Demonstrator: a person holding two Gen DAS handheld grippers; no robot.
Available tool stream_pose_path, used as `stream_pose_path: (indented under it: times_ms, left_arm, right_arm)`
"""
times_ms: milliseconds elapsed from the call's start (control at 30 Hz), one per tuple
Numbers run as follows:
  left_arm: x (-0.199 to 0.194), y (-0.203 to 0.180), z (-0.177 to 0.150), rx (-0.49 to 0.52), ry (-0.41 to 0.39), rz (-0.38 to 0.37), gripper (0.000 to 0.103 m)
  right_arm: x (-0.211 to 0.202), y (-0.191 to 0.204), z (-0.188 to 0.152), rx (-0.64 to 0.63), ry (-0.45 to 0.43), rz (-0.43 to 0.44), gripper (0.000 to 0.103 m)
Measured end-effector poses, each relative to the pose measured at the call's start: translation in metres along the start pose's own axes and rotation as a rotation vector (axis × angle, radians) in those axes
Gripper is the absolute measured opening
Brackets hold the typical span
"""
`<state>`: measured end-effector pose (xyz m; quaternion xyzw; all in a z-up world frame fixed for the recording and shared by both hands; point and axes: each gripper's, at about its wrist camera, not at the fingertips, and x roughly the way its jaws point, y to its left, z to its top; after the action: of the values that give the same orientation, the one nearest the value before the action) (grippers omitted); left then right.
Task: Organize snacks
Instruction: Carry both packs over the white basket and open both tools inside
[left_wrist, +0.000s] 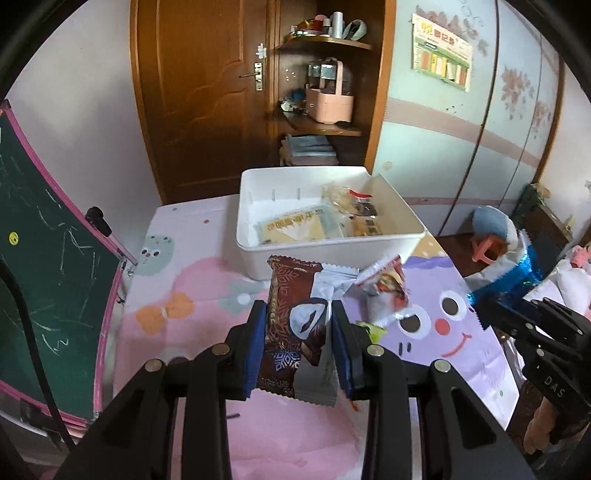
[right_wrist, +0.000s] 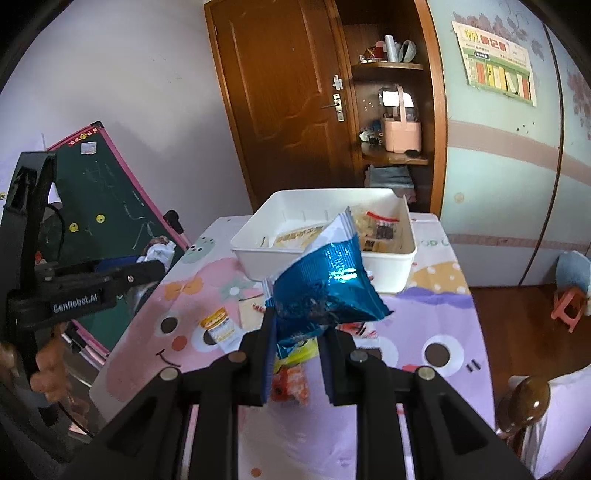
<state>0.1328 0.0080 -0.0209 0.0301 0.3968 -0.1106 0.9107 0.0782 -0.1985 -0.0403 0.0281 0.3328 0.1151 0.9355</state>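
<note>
My left gripper (left_wrist: 298, 314) is shut on a brown and silver snack packet (left_wrist: 295, 325), held above the cartoon-print tablecloth (left_wrist: 192, 295). My right gripper (right_wrist: 297, 325) is shut on a shiny blue snack bag (right_wrist: 325, 284), also lifted off the table; the blue bag (left_wrist: 517, 269) and right gripper (left_wrist: 480, 306) show at the right edge of the left wrist view. A white bin (left_wrist: 258, 206) (right_wrist: 255, 243) stands at the far end of the table with several flat packets inside. Loose snacks lie on the cloth: a red and white packet (left_wrist: 384, 284), a yellow-labelled one (right_wrist: 221, 328), an orange one (right_wrist: 291, 384).
A green chalkboard (left_wrist: 44, 258) with a pink frame leans at the table's left side. Behind the table are a brown wooden door (left_wrist: 207, 92) and open shelves with a pink caddy (left_wrist: 328, 103). A small pink stool (right_wrist: 569, 302) stands on the floor to the right.
</note>
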Motion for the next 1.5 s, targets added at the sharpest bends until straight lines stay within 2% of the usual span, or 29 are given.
stream_pose_path:
  times_ms: [167,400,733,900,1133,1333,1500]
  left_arm:
    - [0.001,-0.001,0.035,0.026,-0.028,0.027,0.032]
    - [0.003,-0.009,0.093,0.056,-0.102,0.067,0.032]
    - [0.041,-0.004,0.177,0.031,-0.12,0.111,0.032]
    - [0.066,0.0,0.209,0.019,-0.128,0.122,0.032]
    - [0.091,-0.009,0.231,0.042,-0.124,0.135,0.032]
    - [0.1,-0.017,0.238,0.048,-0.133,0.124,0.033]
    - [0.125,-0.019,0.236,0.053,-0.1,0.163,0.033]
  right_arm:
    - [0.005,-0.006,0.033,-0.008,-0.03,-0.04,0.021]
    - [0.019,-0.005,0.103,-0.03,-0.094,-0.095,0.021]
    - [0.054,-0.004,0.186,-0.058,-0.148,-0.142,0.021]
    - [0.071,-0.014,0.208,-0.054,-0.152,-0.17,0.021]
    - [0.095,-0.025,0.222,-0.06,-0.127,-0.218,0.022]
    - [0.11,-0.034,0.226,-0.03,-0.111,-0.212,0.022]
    - [0.131,-0.043,0.223,0.001,-0.058,-0.208,0.022]
